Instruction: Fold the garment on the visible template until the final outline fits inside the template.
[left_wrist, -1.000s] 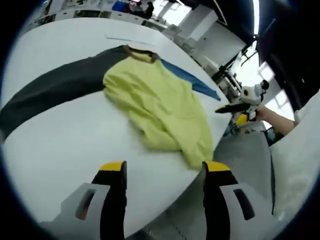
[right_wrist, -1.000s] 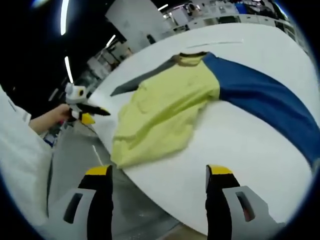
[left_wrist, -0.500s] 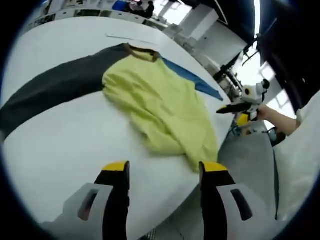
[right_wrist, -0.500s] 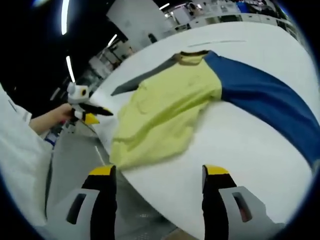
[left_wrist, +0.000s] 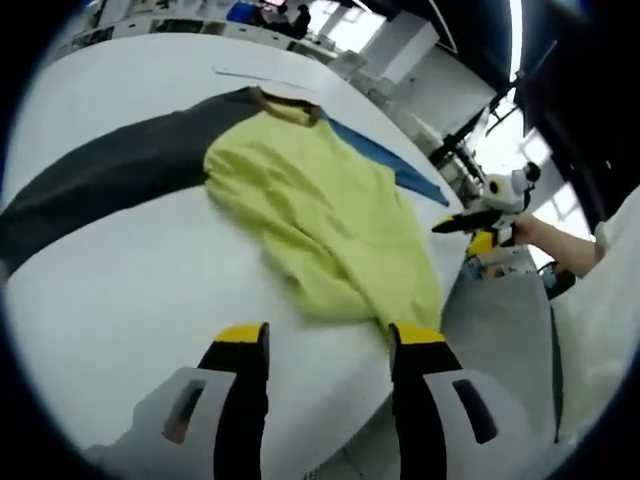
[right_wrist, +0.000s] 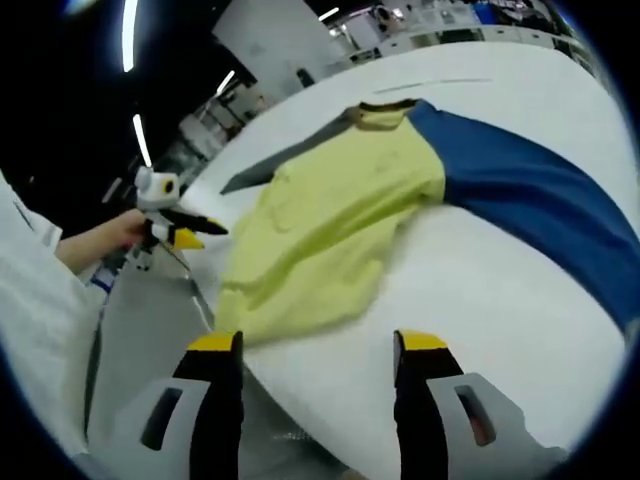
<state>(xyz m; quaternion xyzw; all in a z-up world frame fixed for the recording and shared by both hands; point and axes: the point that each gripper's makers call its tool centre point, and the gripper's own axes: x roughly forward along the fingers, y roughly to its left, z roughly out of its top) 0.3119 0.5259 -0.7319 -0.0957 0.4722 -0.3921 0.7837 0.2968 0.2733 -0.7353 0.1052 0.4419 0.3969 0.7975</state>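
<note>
The garment (left_wrist: 320, 215) is a long-sleeved shirt with a yellow-green body, one dark grey sleeve (left_wrist: 110, 175) and one blue sleeve (right_wrist: 540, 205), lying flat on the white bench (left_wrist: 130, 290). Both sleeves stretch out sideways. In the left gripper view its rumpled hem points toward 5 o'clock at the bench edge, collar toward 11.

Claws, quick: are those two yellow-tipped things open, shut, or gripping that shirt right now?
Left claw: open, holding nothing.
Right claw: open, holding nothing.

White table (left_wrist: 120, 290), grey floor (right_wrist: 140, 330) beside it.
</note>
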